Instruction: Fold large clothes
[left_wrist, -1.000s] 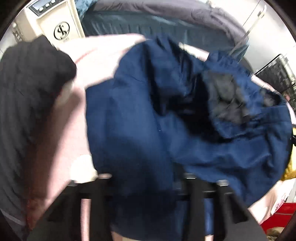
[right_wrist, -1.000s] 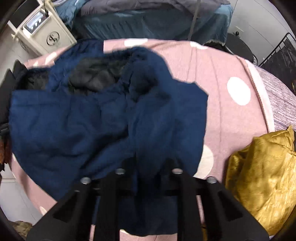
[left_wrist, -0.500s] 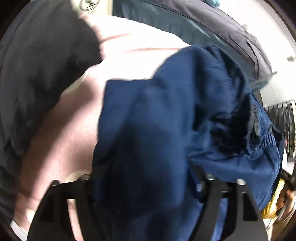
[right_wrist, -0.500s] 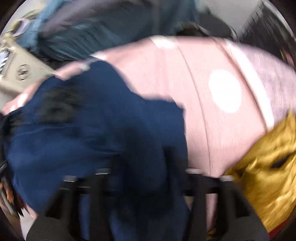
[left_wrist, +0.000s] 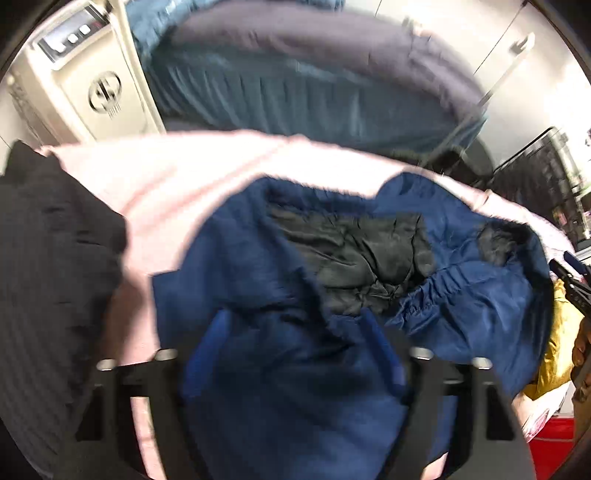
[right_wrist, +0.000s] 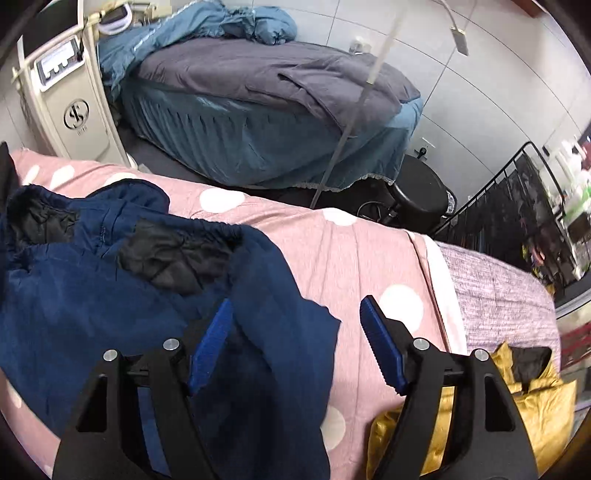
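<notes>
A large navy blue garment (left_wrist: 258, 295) with a black lining (left_wrist: 362, 258) lies bunched on the pink spotted bedspread (right_wrist: 332, 251). It also shows in the right wrist view (right_wrist: 92, 295). My left gripper (left_wrist: 295, 332) is open, its blue pads spread wide with the navy fabric lying between them. My right gripper (right_wrist: 295, 321) is open and empty; its left pad (right_wrist: 210, 343) rests over the garment's edge, its right pad (right_wrist: 384, 347) is above bare bedspread.
A gold garment (right_wrist: 480, 417) lies at the bed's right front. A black knitted garment (left_wrist: 44, 277) lies at the left. Behind the bed stand a second bed (right_wrist: 277, 103) with grey and teal covers, a beige machine (right_wrist: 70, 107), a black stool (right_wrist: 417, 192) and a black rack (right_wrist: 517, 206).
Both grippers have opened and let go of the navy garment, which has dropped back onto the bedspread. The right gripper has pulled back to the right.
</notes>
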